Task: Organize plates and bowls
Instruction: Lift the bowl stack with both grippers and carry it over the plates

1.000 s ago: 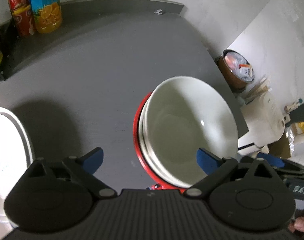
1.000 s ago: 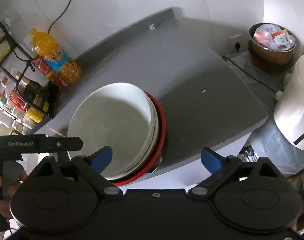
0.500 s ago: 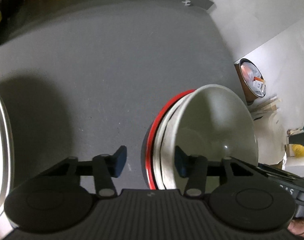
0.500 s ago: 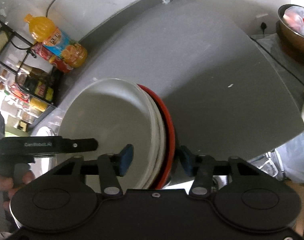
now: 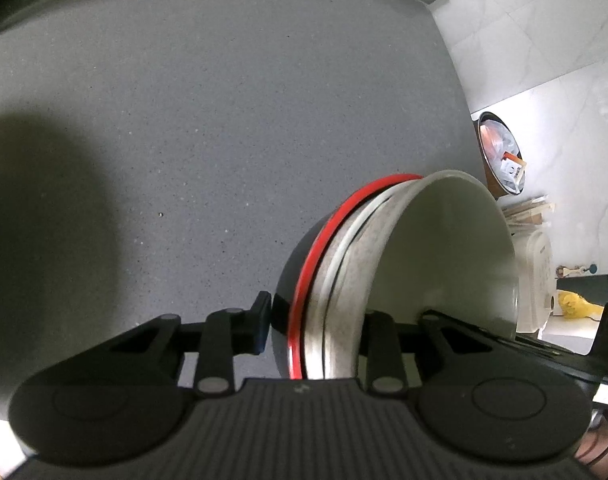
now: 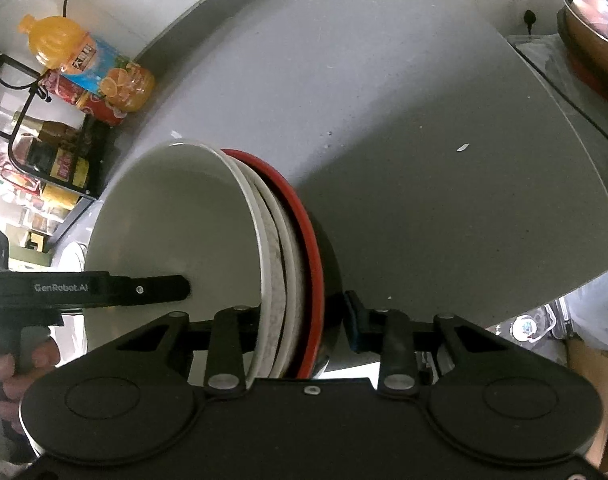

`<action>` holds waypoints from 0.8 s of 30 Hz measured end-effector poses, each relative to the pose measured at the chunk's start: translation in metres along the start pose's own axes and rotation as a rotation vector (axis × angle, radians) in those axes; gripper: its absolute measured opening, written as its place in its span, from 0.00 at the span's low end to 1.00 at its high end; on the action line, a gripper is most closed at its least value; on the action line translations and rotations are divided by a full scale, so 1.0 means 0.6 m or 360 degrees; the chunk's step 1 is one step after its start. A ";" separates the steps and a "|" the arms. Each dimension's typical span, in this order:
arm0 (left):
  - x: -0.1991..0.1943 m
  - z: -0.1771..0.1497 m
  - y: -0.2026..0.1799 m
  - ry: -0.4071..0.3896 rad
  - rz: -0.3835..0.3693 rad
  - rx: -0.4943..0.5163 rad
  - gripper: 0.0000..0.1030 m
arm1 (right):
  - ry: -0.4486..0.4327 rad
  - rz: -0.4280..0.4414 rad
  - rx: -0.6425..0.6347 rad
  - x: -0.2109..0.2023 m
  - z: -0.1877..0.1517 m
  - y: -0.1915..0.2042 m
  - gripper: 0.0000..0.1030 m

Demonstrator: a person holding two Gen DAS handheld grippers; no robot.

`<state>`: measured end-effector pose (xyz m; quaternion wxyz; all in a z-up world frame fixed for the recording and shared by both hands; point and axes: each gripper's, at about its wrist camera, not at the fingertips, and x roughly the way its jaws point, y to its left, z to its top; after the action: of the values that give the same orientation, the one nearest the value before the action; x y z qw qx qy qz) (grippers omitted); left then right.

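A stack of nested bowls [image 5: 444,248] sits over the grey counter [image 5: 223,120]: white bowls inside a dark outer bowl with a red rim [image 5: 316,248]. My left gripper [image 5: 316,320] is shut on the stack's wall, one finger outside and one inside the top bowl. In the right wrist view the same bowl stack [image 6: 175,216] is clamped on its opposite side by my right gripper [image 6: 299,320]. The left gripper's body [image 6: 103,288] reaches in from the left, held by a hand. Whether the stack touches the counter I cannot tell.
An orange juice bottle [image 6: 87,60], a red bottle [image 6: 95,104] and a black wire rack of jars [image 6: 35,152] stand at the counter's back left. A metal pot with packets [image 5: 502,156] and a white appliance [image 5: 538,276] lie beyond the counter's right edge.
Both grippers went from wide open to shut on opposite sides of the bowl stack. Both cameras dropped closer to the bowls, so the stack fills more of each view.
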<state>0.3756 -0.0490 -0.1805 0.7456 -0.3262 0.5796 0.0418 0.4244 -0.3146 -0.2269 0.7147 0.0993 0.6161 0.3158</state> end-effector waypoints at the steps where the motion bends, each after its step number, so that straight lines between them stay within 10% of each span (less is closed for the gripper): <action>1: 0.000 0.000 0.000 -0.0003 0.0003 0.0001 0.27 | 0.0004 0.0008 0.0001 -0.001 0.000 0.000 0.31; 24: -0.140 -0.007 0.110 -0.0278 0.0025 -0.0207 0.28 | 0.0054 0.0188 -0.0199 0.016 0.032 0.173 0.31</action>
<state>0.3155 0.0269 -0.1351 0.7702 -0.3645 0.5111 0.1133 0.4087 -0.2231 -0.1753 0.6891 0.0851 0.6003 0.3970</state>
